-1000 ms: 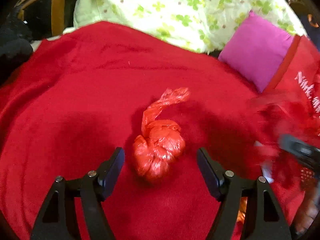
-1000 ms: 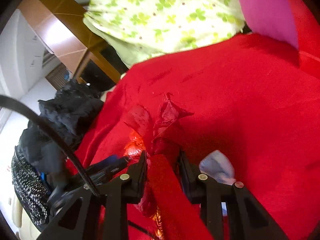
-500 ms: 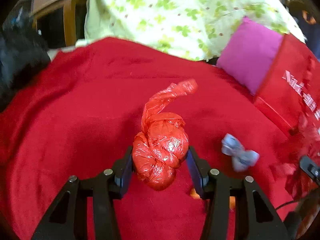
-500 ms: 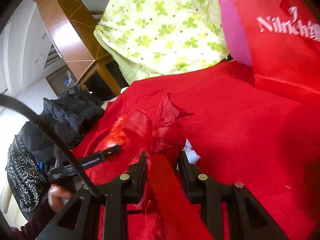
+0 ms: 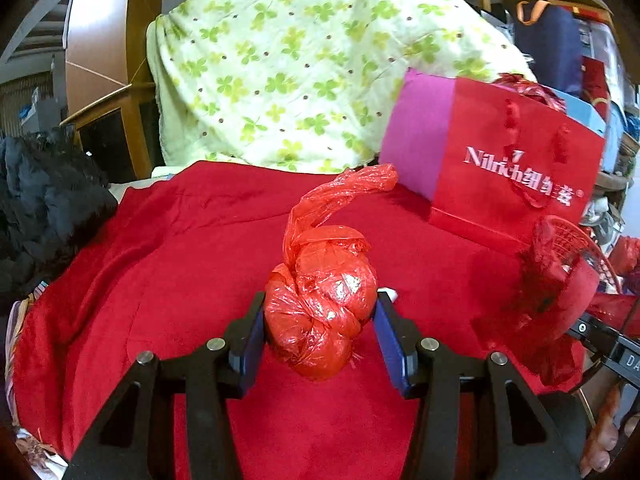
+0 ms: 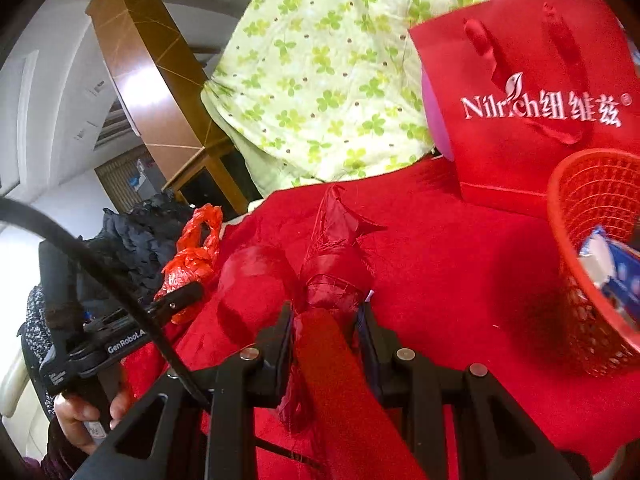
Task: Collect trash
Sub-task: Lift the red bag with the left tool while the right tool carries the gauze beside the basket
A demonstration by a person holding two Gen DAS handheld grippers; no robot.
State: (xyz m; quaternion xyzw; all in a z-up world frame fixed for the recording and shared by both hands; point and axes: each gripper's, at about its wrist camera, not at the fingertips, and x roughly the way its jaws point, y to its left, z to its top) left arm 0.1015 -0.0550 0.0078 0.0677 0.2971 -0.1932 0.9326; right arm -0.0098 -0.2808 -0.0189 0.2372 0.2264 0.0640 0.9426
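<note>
One red blanket [image 5: 168, 264], green clover quilt [image 5: 304, 60], wooden pillar [image 6: 148, 72]

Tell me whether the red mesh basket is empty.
Not empty. The right wrist view shows a blue and white wrapper lying inside the red mesh basket.

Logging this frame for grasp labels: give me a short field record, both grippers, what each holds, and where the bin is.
left gripper: shut on the knotted red plastic bag
right gripper: shut on a red ribbon bundle
surface: red blanket
bin: red mesh basket, to the right, blue-white wrapper inside
behind the basket: red paper gift bag
</note>
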